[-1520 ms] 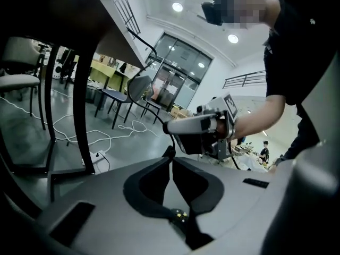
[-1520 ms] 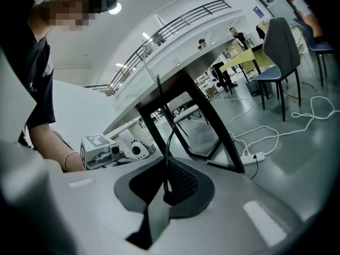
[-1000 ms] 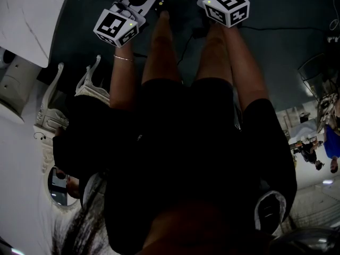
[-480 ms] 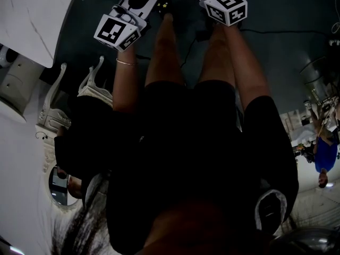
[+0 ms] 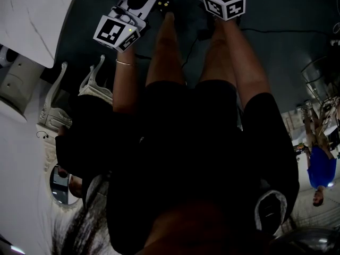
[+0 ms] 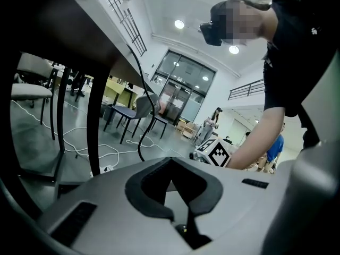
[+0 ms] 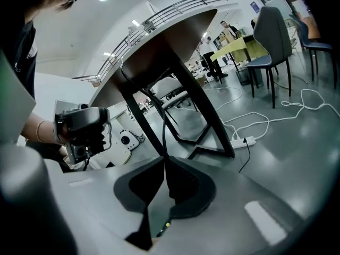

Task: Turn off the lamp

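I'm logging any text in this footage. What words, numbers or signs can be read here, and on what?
No readable text in any view.
Left cube and right cube: black-and-white square markers, patterns rather than words.
Shirt mark: a small pale mark, too small to read.

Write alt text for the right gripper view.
The right hand-held gripper, jaws shut and empty, points at the black legs of a dark round table. A white power strip and cables lie on the grey floor beside it.
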Demonstrator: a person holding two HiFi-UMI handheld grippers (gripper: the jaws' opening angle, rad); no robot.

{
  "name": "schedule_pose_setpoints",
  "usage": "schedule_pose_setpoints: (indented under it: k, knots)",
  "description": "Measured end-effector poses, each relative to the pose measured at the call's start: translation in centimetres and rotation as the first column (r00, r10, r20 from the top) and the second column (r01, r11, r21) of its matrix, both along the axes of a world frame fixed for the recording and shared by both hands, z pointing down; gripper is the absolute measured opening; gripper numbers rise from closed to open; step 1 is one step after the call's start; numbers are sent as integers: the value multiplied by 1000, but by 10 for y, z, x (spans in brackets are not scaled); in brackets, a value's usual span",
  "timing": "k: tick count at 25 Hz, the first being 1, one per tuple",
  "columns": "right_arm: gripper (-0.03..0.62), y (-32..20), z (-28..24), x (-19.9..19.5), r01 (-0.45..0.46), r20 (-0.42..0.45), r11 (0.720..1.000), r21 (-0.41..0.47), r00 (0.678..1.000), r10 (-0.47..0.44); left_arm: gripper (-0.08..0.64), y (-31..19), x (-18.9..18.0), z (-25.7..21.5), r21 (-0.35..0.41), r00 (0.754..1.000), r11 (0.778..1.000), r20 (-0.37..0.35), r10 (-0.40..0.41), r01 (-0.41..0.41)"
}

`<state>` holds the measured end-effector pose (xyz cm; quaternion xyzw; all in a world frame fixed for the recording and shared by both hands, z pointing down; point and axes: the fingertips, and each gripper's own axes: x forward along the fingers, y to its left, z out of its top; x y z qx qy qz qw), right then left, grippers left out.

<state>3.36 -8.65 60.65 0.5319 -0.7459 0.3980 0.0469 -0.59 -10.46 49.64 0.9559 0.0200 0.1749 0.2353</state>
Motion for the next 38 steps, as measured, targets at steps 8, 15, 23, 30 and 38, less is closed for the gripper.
schedule_pose_setpoints:
  k: [8,15,23,30,38]
  knots:
    - [23,-5,8,4,6,-49,999,-33,999,-7,6,-1,-3,0,0,1000,1000,8,-3,3]
    - [25,-8,4,7,-16,-79,999,-28,997,14,6,-1,-4,-1,0,1000,1000,6,-8,8]
    - [24,-9,-7,13,-67,-67,998,7,995,68,6,0,-3,0,-3,1000,1000,4,-17,17]
    - [2,-10,-20,17,-84,-48,994,64,995,87,6,2,-1,2,10,1000,1000,12,-21,21]
    - [1,-7,-42,24,-102,-25,987,126,994,106,6,4,2,1,39,999,998,21,-50,49]
